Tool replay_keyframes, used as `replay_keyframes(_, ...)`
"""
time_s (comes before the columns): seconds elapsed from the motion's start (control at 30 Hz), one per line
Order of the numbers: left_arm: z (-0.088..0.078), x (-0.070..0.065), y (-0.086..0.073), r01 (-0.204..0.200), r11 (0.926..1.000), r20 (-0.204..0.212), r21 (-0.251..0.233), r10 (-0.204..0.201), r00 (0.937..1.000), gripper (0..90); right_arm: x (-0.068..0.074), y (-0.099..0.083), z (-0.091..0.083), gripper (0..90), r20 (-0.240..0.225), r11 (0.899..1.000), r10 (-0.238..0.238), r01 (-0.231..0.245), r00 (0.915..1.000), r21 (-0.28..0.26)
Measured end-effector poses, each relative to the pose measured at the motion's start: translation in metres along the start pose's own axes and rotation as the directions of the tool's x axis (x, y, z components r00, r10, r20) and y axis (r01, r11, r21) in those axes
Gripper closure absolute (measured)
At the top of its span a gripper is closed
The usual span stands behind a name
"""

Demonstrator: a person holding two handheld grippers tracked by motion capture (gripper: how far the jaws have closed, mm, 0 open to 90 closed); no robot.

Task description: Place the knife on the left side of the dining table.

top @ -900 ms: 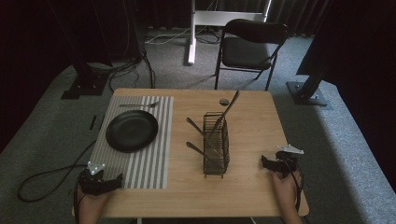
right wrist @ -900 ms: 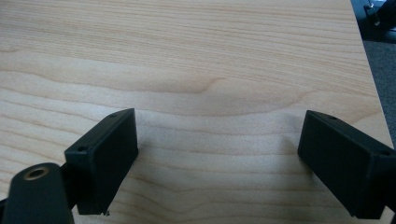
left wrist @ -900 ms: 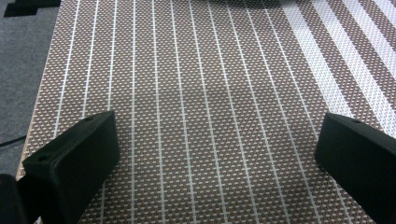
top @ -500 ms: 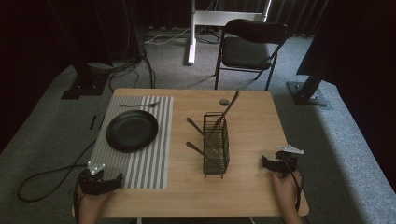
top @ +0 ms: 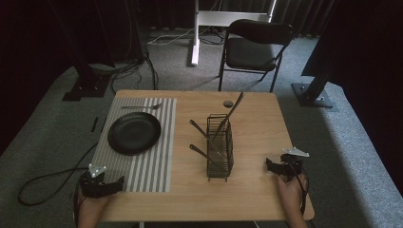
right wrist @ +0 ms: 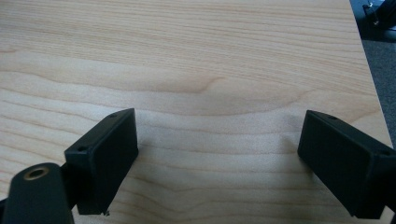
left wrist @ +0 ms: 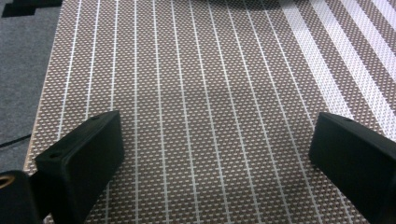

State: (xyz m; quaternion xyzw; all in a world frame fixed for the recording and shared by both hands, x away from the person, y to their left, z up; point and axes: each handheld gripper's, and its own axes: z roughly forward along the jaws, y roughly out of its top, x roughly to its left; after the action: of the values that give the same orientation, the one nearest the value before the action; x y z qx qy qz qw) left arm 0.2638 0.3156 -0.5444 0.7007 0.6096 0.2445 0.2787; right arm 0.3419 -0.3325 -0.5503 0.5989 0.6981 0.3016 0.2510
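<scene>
Jaws of both grippers stand released. High view: left gripper (top: 115, 183) at lower left on the striped mat (top: 142, 161); right gripper (top: 269, 164) at lower right beside the wire basket (top: 219, 156), whose long axis runs up-frame. Left gripper view: jaws (left wrist: 215, 158) over mat. Right gripper view: jaws (right wrist: 217, 154) over bare table (right wrist: 187, 56).

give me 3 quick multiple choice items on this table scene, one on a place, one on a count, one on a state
1. Where does the black plate sit?
A. on the striped placemat
B. in the wire basket
C. on the chair

2. How many utensil handles stick out of the wire basket?
A. one
B. three
C. five

3. How do the left gripper fingers stand?
A. shut on a fork
B. shut on the plate
C. open, holding nothing

Answers:
1. A, the plate rests on the mat's stripes.
2. B, three handles show.
3. C, only placemat shows between the fingers.
</scene>
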Motion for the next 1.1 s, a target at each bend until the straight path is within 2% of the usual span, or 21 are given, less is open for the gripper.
replay_keyframes(0.23, -0.003, -0.005, 0.004, -0.007, 1.0000, 0.038, -0.004, 0.007, 0.9992, 3.6, 0.000, 0.000, 0.000, 11.3, 0.000, 1.000, 0.000, 0.000, 1.0000, 0.000)
replay_keyframes(0.53, -0.009, -0.014, 0.018, -0.029, 0.9988, 0.109, -0.039, 0.033, 0.9935, 3.7, 0.000, 0.000, 0.000, 11.3, 0.000, 1.000, 0.000, 0.000, 1.0000, 0.000)
replay_keyframes(0.57, -0.010, -0.016, 0.020, -0.029, 0.9986, 0.137, -0.045, 0.034, 0.9900, 3.7, 0.000, 0.000, 0.000, 11.3, 0.000, 1.000, 0.000, 0.000, 1.0000, 0.000)
replay_keyframes(0.63, -0.011, -0.017, 0.022, -0.030, 0.9982, 0.150, -0.053, 0.037, 0.9879, 3.7, 0.000, 0.000, 0.000, 11.3, 0.000, 1.000, 0.000, 0.000, 1.0000, 0.000)
replay_keyframes(0.67, -0.011, -0.017, 0.022, -0.030, 0.9982, 0.150, -0.053, 0.037, 0.9879, 3.7, 0.000, 0.000, 0.000, 11.3, 0.000, 1.000, 0.000, 0.000, 1.0000, 0.000)
replay_keyframes(0.7, -0.012, -0.022, 0.026, -0.056, 0.9969, 0.152, -0.055, 0.064, 0.9864, 3.7, 0.000, 0.000, 0.000, 11.3, 0.000, 1.000, 0.000, 0.000, 1.0000, 0.000)
replay_keyframes(0.8, -0.014, -0.027, 0.032, -0.084, 0.9947, 0.156, -0.059, 0.093, 0.9834, 3.7, 0.000, 0.000, 0.000, 11.3, 0.000, 1.000, 0.000, 0.000, 1.0000, 0.000)
replay_keyframes(0.87, -0.015, -0.029, 0.034, -0.091, 0.9941, 0.164, -0.058, 0.100, 0.9814, 3.7, 0.000, 0.000, 0.000, 11.3, 0.000, 1.000, -0.001, 0.001, 1.0000, 0.000)
replay_keyframes(1.0, -0.020, -0.036, 0.048, -0.112, 0.9901, 0.195, -0.084, 0.126, 0.9727, 3.7, 0.000, 0.000, 0.000, 11.3, 0.000, 1.000, 0.000, 0.000, 1.0000, 0.000)
replay_keyframes(1.03, -0.020, -0.036, 0.048, -0.112, 0.9901, 0.195, -0.084, 0.126, 0.9727, 3.7, 0.000, 0.000, 0.000, 11.3, 0.000, 1.000, 0.000, 0.000, 1.0000, 0.000)
replay_keyframes(1.1, -0.023, -0.041, 0.054, -0.125, 0.9872, 0.211, -0.100, 0.144, 0.9668, 3.7, 0.000, 0.000, 0.000, 11.3, 0.000, 1.000, 0.000, 0.000, 1.0000, 0.000)
